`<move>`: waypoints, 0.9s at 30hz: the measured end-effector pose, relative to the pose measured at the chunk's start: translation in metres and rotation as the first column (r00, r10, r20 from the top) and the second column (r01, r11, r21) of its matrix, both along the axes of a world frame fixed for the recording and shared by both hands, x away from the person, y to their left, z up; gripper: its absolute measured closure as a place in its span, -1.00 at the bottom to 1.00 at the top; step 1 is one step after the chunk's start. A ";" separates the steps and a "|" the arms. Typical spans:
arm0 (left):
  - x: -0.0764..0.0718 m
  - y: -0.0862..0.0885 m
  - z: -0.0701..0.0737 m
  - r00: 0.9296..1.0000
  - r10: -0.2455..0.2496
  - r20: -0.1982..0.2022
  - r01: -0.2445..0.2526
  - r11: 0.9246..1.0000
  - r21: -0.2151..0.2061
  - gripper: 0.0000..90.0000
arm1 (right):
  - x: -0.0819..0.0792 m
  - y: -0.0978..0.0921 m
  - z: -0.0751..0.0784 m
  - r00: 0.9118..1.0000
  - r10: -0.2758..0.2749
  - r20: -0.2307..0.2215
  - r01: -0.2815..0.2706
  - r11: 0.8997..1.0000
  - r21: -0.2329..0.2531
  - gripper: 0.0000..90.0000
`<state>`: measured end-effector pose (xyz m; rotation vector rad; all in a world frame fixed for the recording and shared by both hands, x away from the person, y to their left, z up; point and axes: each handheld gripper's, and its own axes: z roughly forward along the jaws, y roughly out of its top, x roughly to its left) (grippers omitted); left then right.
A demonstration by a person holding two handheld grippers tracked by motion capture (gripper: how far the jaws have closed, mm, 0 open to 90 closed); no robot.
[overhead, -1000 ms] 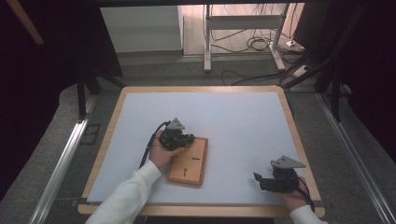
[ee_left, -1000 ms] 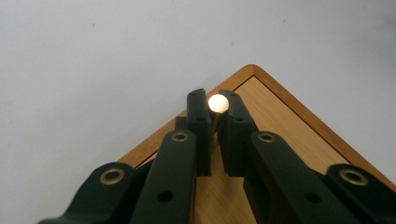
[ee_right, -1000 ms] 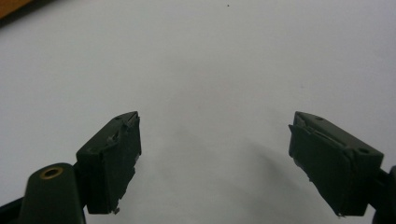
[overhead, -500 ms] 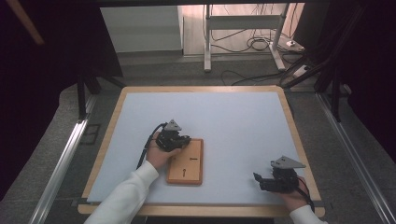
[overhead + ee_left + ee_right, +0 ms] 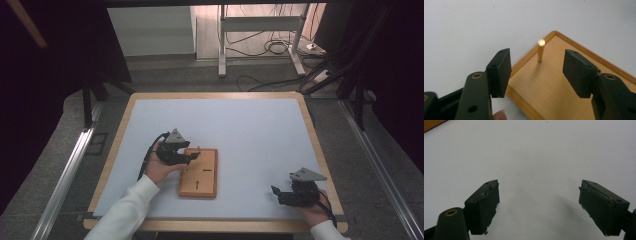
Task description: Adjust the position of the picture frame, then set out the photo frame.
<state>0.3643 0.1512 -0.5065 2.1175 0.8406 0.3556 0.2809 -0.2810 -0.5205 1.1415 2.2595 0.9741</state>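
Note:
A small wooden board (image 5: pixel 199 175) lies on the white table top, near the front. At its far left corner a short brass peg (image 5: pixel 199 148) stands upright. My left gripper (image 5: pixel 191 156) hovers at the board's left edge, open, with nothing between its jaws. In the left gripper view the peg (image 5: pixel 540 51) stands on the board (image 5: pixel 559 92) a little ahead of the open left gripper (image 5: pixel 537 68), untouched. My right gripper (image 5: pixel 276 193) rests low at the front right, open and empty. In its own view the right gripper (image 5: pixel 539 195) is over bare white surface.
The white table top (image 5: pixel 240 130) has a wooden rim (image 5: pixel 315 135). Two small dark marks (image 5: pixel 204 170) show on the board's face. A corner of the board (image 5: pixel 431 124) appears at the top left of the right gripper view. Beyond the table are a floor with cables and a metal stand (image 5: pixel 260 40).
My left gripper has drawn back to the left, off the board toward its left edge. The board now lies squarer to the table. The right gripper has stayed put.

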 end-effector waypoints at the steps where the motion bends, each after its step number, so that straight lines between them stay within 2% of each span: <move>1: -0.002 0.002 -0.001 1.000 0.001 -0.001 -0.001 1.000 0.003 -0.19 | 0.000 0.000 0.000 1.000 0.002 0.000 -0.002 1.000 -0.001 -0.63; 7: -0.010 0.010 -0.002 1.000 -0.010 -0.008 0.010 1.000 0.004 -0.24 | -0.001 0.001 0.001 1.000 0.005 0.002 -0.005 1.000 -0.004 -0.63; 12: -0.014 0.014 -0.002 1.000 -0.015 0.004 0.015 1.000 0.009 -0.24 | -0.001 0.002 0.000 1.000 0.015 0.011 -0.015 1.000 0.001 -0.63; 20: -0.014 0.010 -0.003 0.999 -0.038 0.006 0.038 0.999 0.005 -0.25 | -0.005 0.007 0.006 0.997 0.050 0.063 -0.052 0.998 0.034 -0.62; 25: -0.011 0.008 -0.004 0.998 -0.059 0.013 0.059 0.998 -0.002 -0.26 | -0.006 0.013 0.007 0.995 0.074 0.074 -0.078 0.996 0.043 -0.63; 27: -0.005 0.003 -0.005 0.996 -0.081 0.022 0.081 0.997 0.007 -0.25 | -0.007 0.017 0.008 0.993 0.096 0.075 -0.099 0.994 0.046 -0.62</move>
